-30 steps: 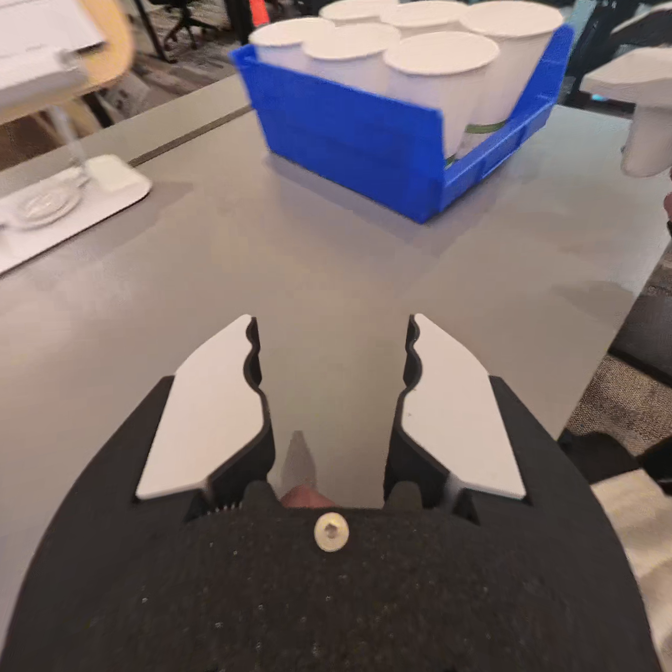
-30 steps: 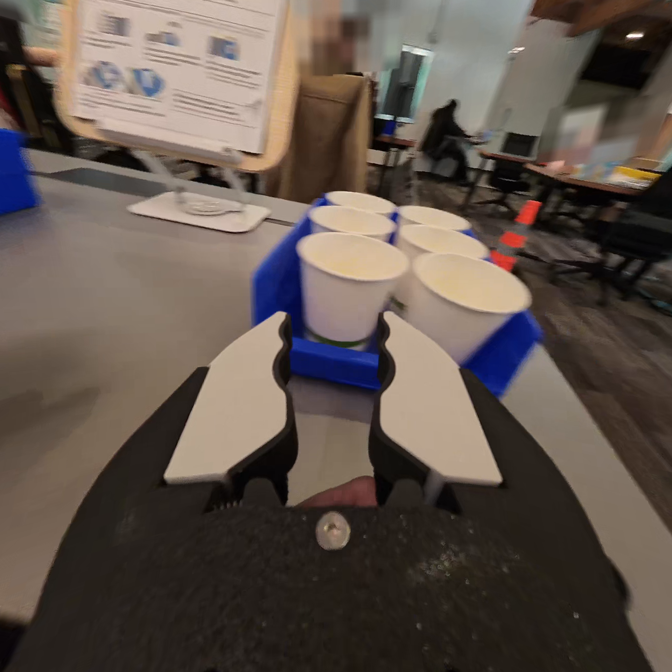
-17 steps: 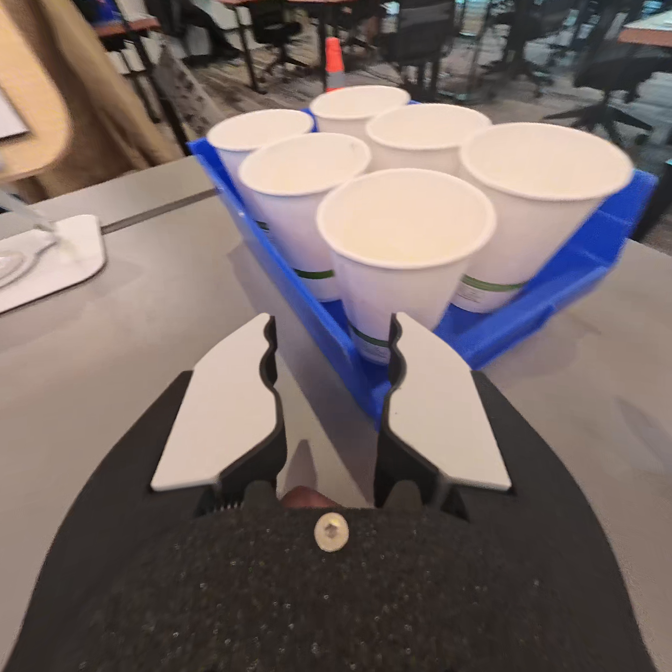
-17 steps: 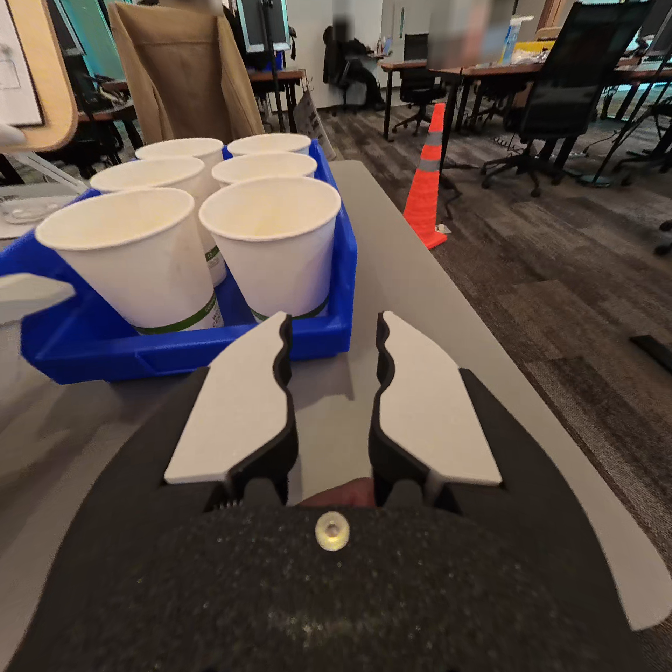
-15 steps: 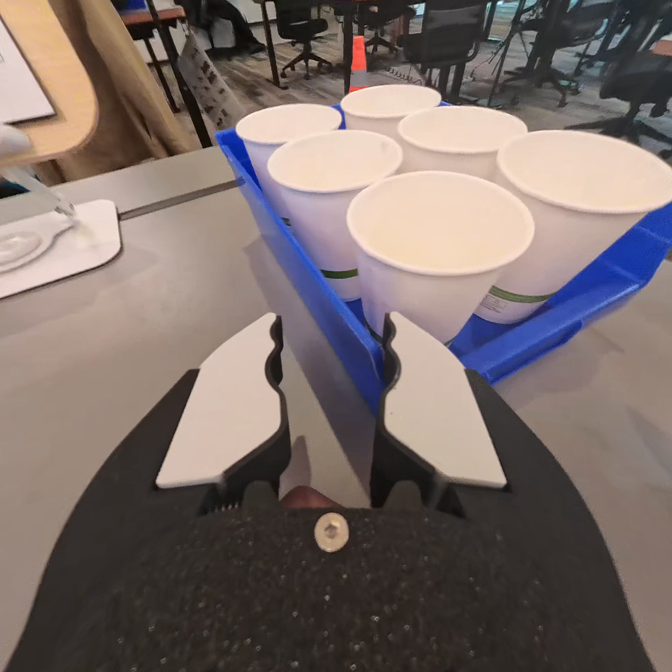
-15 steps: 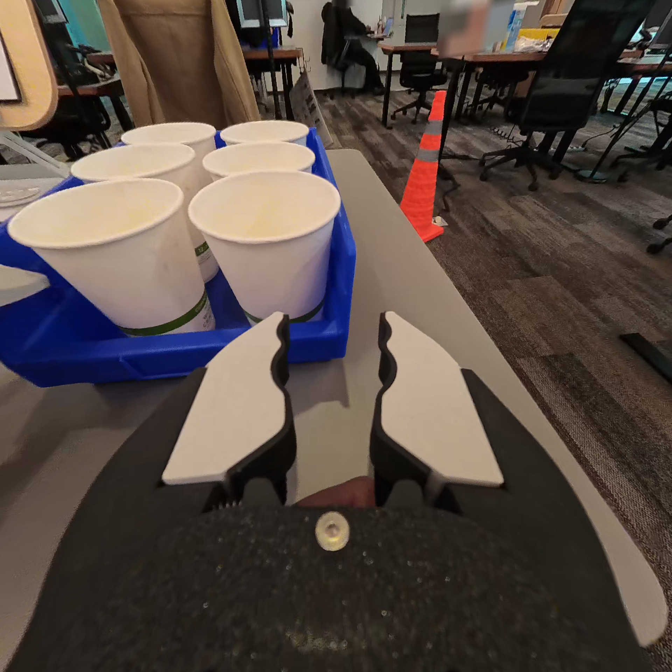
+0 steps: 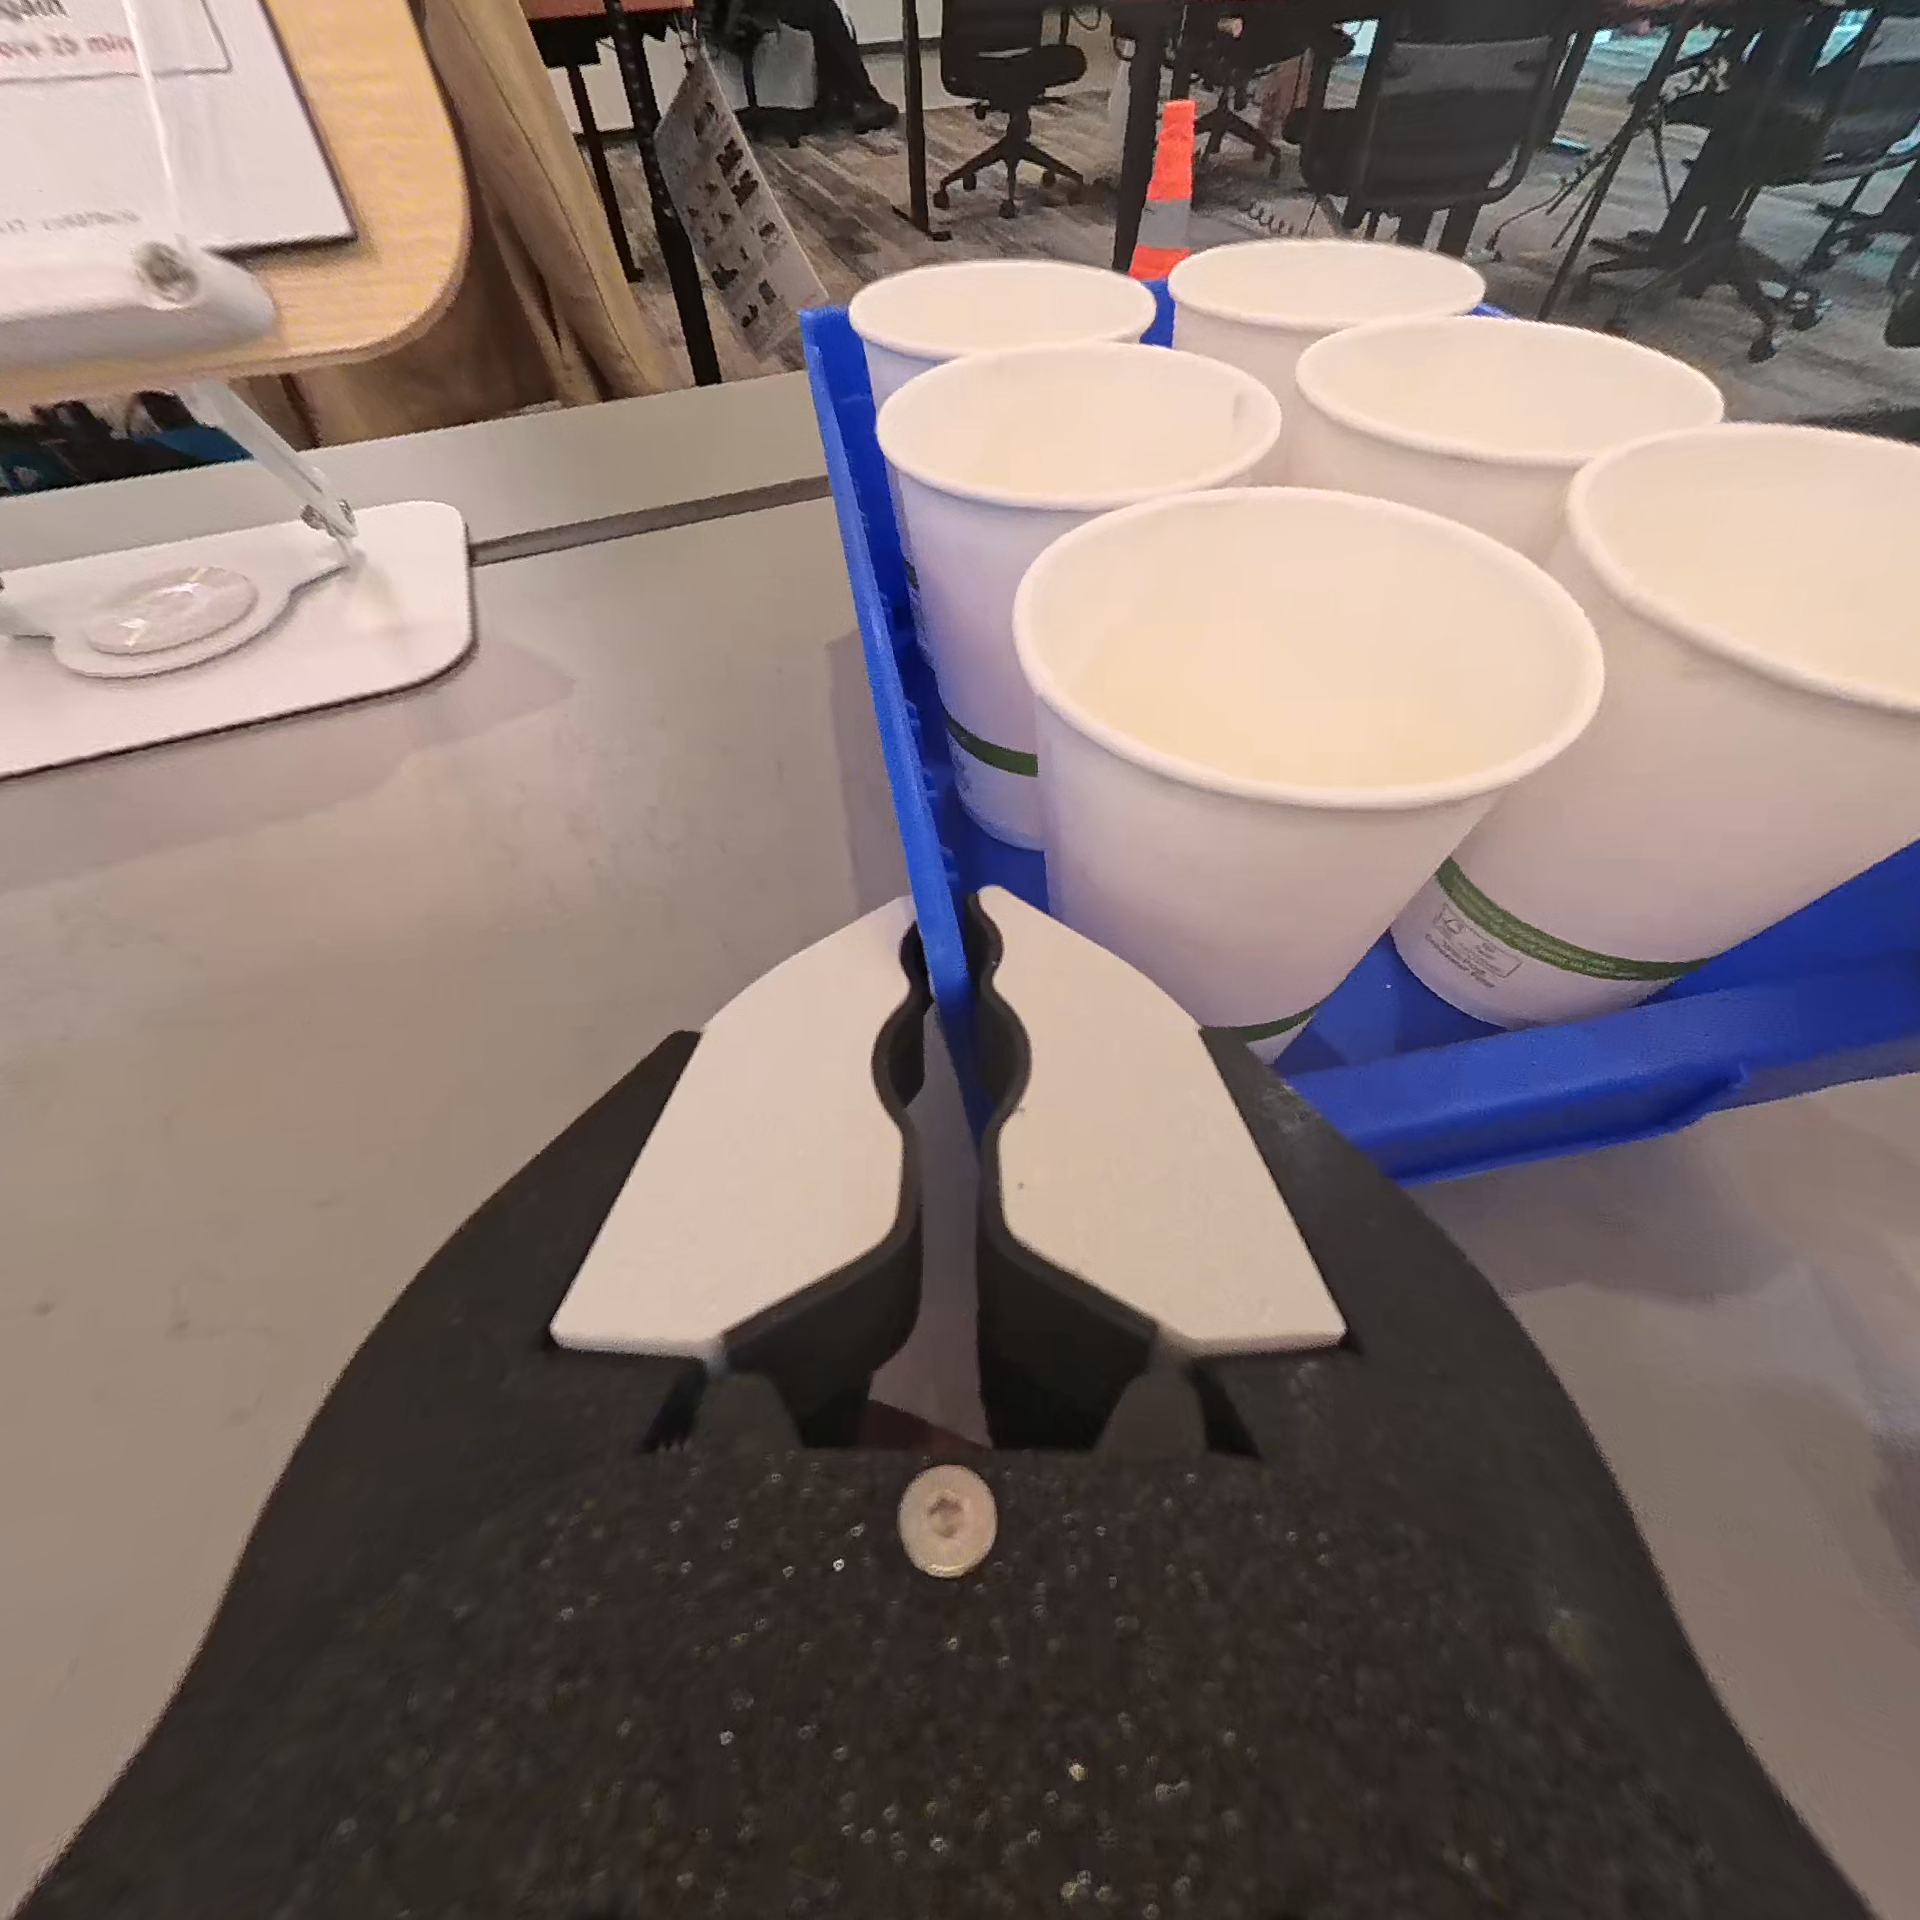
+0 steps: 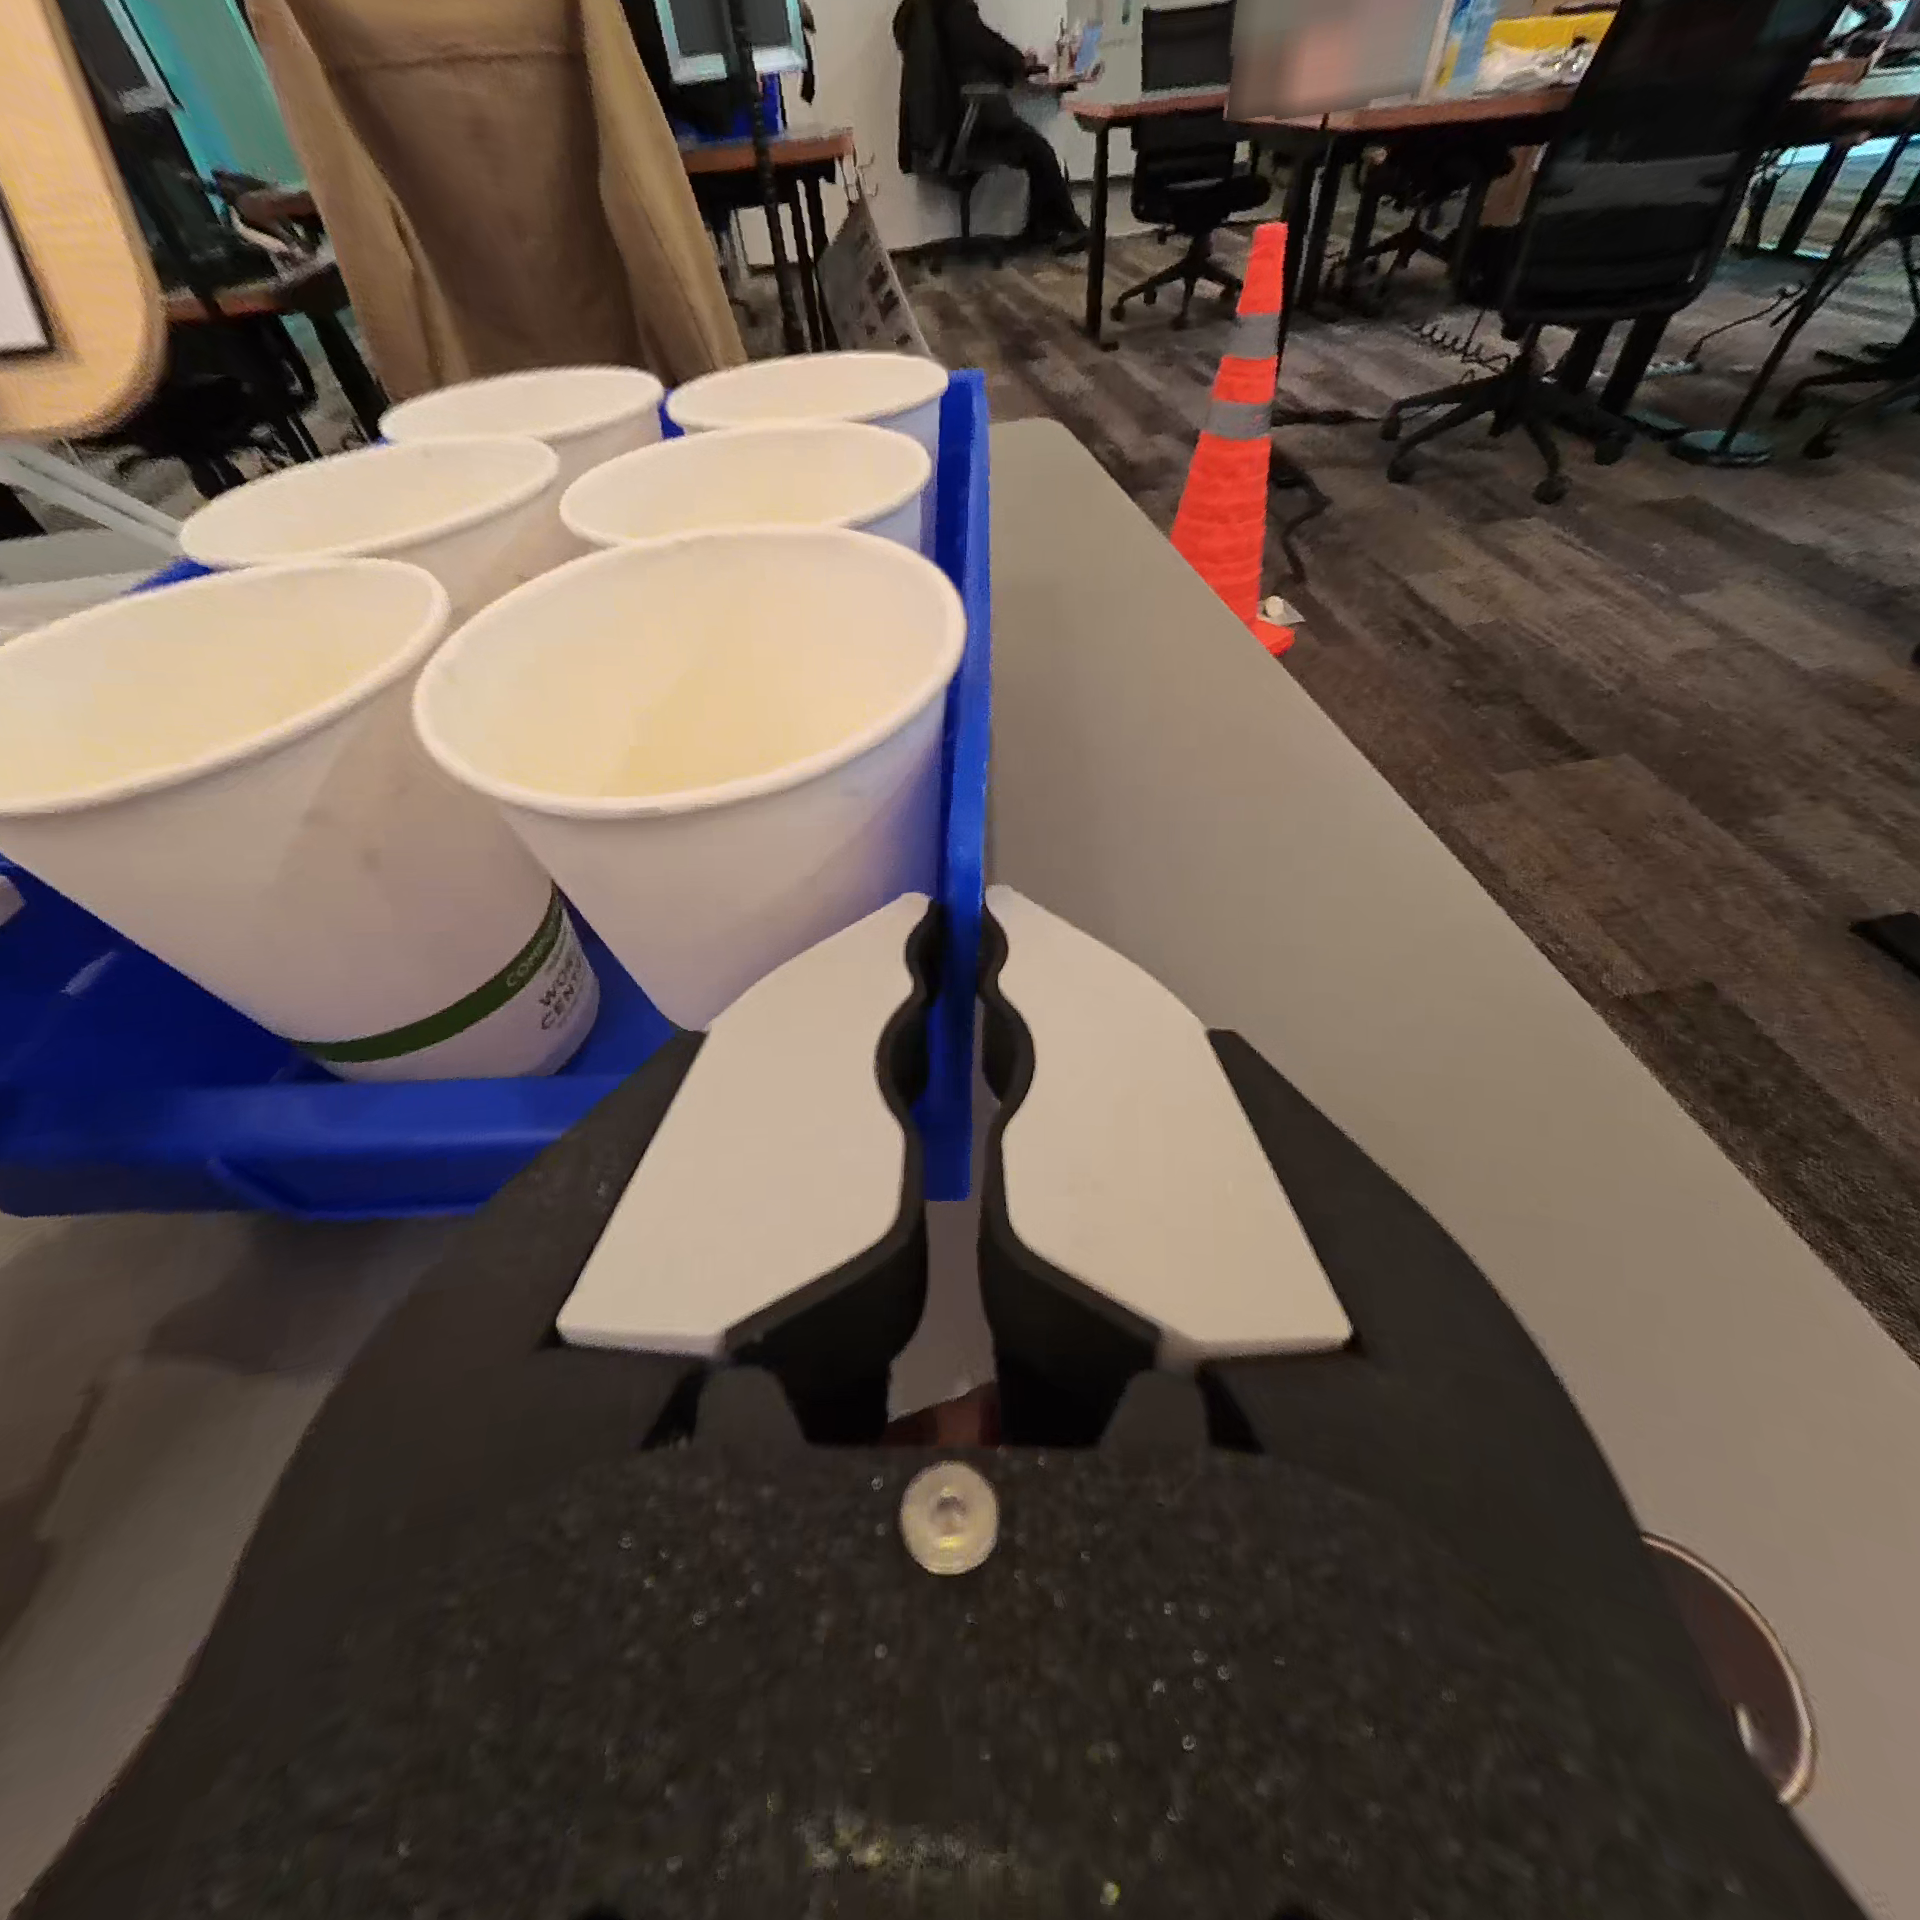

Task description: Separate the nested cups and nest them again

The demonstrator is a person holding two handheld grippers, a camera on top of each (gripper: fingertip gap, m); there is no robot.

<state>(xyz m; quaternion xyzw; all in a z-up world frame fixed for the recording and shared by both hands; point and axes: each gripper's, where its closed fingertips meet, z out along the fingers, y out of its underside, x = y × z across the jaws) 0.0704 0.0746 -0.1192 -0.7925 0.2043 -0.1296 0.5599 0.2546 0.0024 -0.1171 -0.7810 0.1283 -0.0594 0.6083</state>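
Left wrist view shows my left gripper (image 7: 948, 961) clamped on the bin (image 7: 1507, 1091) wall, cups (image 7: 1299, 727) just right of the jaws, while right wrist view shows my right gripper (image 8: 956, 940) pinching the opposite wall, cups (image 8: 686, 748) left of them.

right hand-held gripper (image 8: 954, 951) clamping blue bin (image 8: 961, 727) wall, white cups (image 8: 686, 748) inside

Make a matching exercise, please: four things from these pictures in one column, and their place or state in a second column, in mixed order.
1. left gripper
2. right gripper
3. paper cups
4. traffic cone

a. on the floor beyond the table
b. upright inside the blue bin
c. shut on the bin's right side wall
d. shut on the bin's left side wall

Pairs: 1-d, 2-c, 3-b, 4-a
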